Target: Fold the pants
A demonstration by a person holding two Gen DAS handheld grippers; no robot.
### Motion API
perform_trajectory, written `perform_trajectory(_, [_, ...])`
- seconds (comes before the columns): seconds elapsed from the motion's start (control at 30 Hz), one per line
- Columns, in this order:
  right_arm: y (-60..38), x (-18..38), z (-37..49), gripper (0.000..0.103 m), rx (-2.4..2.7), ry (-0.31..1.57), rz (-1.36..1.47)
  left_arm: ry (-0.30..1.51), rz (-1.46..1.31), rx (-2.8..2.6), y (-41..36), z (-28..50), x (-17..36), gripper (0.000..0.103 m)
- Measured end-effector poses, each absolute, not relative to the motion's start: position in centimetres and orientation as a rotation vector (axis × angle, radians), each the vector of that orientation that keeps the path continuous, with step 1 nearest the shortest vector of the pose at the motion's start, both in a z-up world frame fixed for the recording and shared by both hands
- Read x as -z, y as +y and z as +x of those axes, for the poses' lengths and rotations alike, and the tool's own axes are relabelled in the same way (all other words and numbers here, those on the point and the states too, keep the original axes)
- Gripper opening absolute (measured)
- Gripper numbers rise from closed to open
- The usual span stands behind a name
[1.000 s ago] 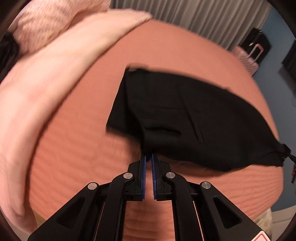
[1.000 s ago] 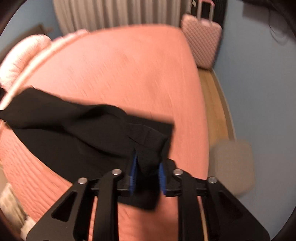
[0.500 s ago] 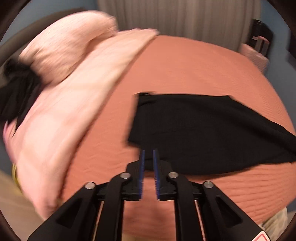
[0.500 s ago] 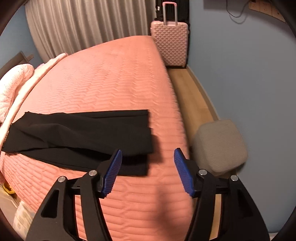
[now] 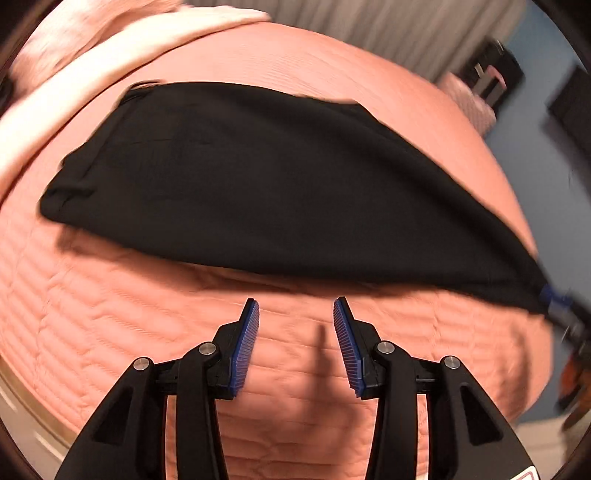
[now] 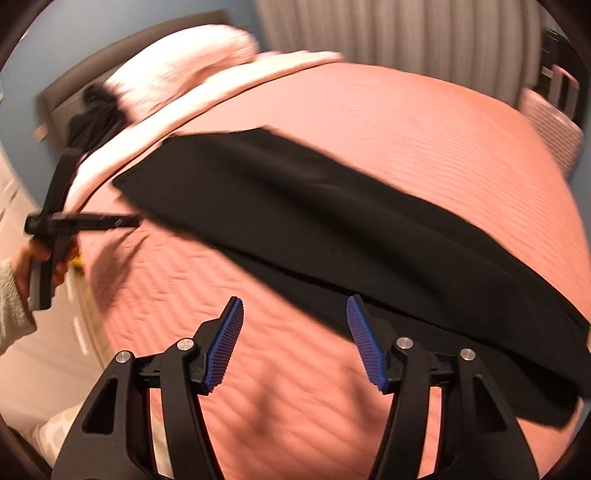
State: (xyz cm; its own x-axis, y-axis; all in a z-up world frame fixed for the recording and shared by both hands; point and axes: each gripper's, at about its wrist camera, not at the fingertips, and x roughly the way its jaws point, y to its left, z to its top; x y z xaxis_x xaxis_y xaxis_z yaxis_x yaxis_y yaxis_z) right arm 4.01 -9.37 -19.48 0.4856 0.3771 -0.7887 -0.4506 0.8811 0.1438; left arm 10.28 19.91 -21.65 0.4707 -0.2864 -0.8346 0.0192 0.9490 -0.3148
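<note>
The black pants lie flat across the salmon bed cover, folded lengthwise, waistband toward the pillows. My left gripper hovers over bare cover just short of their near edge. Its jaws are opening and nothing is between them. In the right wrist view the pants run from the upper left to the lower right. My right gripper is open and empty, its right finger over the pants' near edge. A hand holds the left gripper near the waist end. The right gripper shows blurred at the leg end.
A pale pink blanket and pillow are bunched along the head of the bed, with a dark garment beside them. Grey curtains hang behind. A pink suitcase stands at the far corner. Light floor lies beside the bed.
Both grippers have let go of the pants, which now lie flat. The left has opened and drawn back from their edge. The right has swung left, now facing the pillows.
</note>
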Motion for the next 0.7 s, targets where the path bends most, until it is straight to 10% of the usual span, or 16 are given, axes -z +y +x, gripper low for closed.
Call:
perform_trajectory(0.3, [-7.0,19.6,3.5,0.057,-0.476,0.980,-0.107,0.943,-0.568,0.055,32.1,12.6,21.4,0.041])
perform_trajectory(0.5, [-7.6,19.2,3.5,0.057,-0.408,0.987,-0.113,1.010,-0.549,0.024,34.2,14.9,21.8,0.010])
perform_trajectory(0.7, [-8.4,18.7,2.9,0.058,-0.375,0.974,-0.105,1.029,-0.505,0.033,34.9,13.0,21.8,0.045])
